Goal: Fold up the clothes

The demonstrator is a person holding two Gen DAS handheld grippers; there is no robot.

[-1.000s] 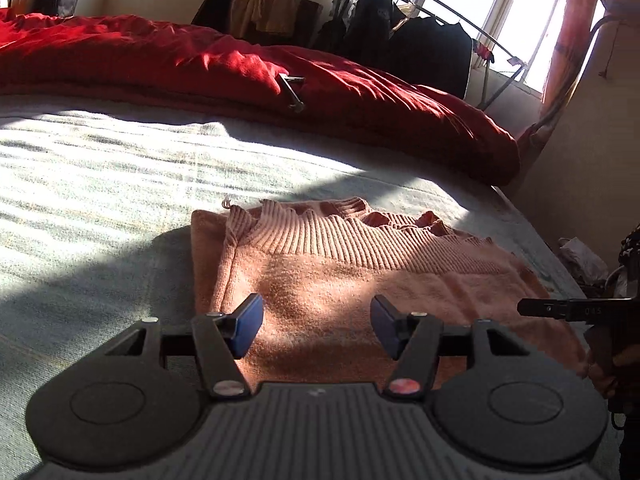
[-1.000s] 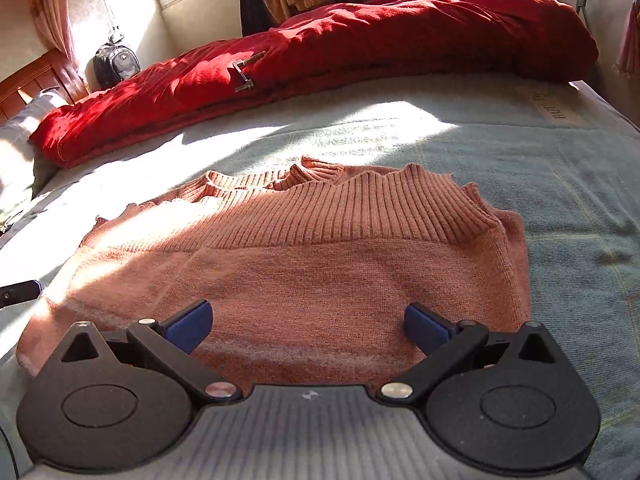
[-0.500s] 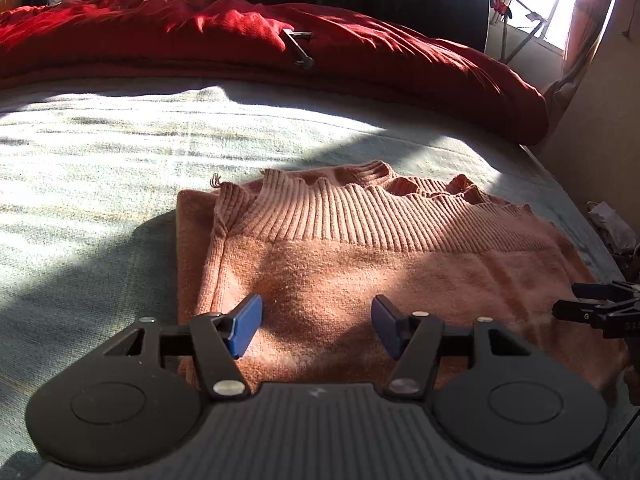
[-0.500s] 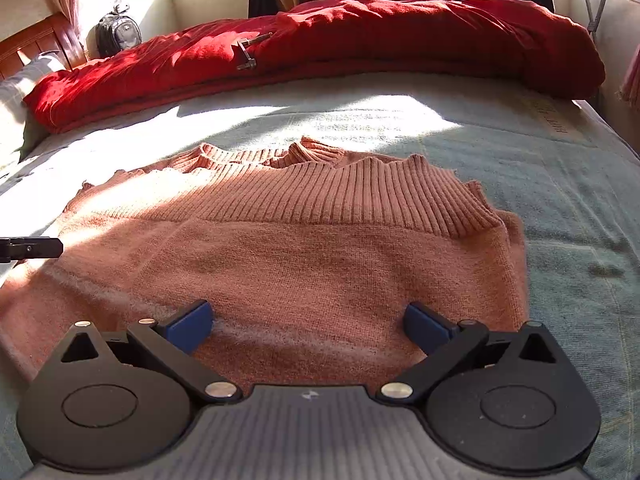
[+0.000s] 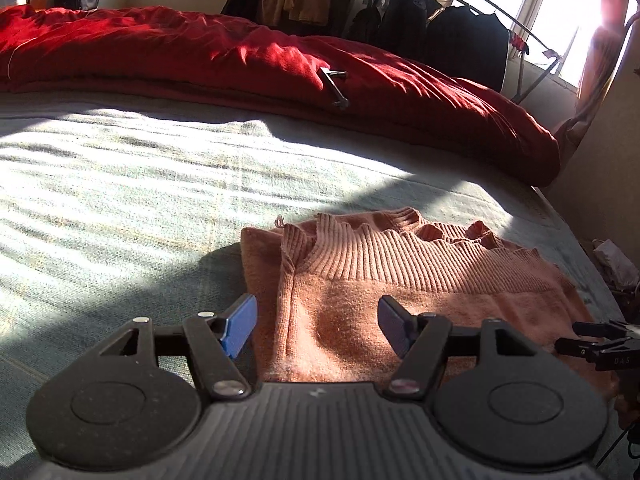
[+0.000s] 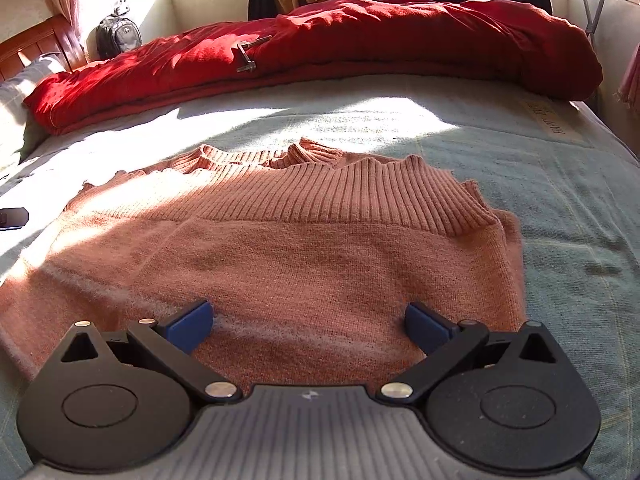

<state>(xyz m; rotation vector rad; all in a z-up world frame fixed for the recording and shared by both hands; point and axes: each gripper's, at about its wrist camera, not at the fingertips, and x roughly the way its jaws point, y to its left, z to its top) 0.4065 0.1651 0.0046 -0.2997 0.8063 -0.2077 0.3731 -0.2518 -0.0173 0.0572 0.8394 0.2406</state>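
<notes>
A salmon-pink knit sweater (image 6: pixel 304 248) lies folded flat on the pale green bedspread (image 6: pixel 560 208), its ribbed band facing away from me. It also shows in the left wrist view (image 5: pixel 400 280). My left gripper (image 5: pixel 318 326) is open and empty, low over the sweater's left edge. My right gripper (image 6: pixel 308 326) is open wide and empty, low over the sweater's near edge. The right gripper shows at the right edge of the left wrist view (image 5: pixel 600 346).
A rolled red duvet (image 5: pixel 280 64) lies across the far side of the bed, with a small metal tool (image 5: pixel 334 86) on it. Dark clothes hang on a rack (image 5: pixel 460 40) by the windows. A backpack (image 6: pixel 118 36) stands by the wooden headboard (image 6: pixel 40 44).
My left gripper has swung left, so the sweater's left edge now lies between its fingers. My right gripper has pulled back and risen slightly. Both stay open.
</notes>
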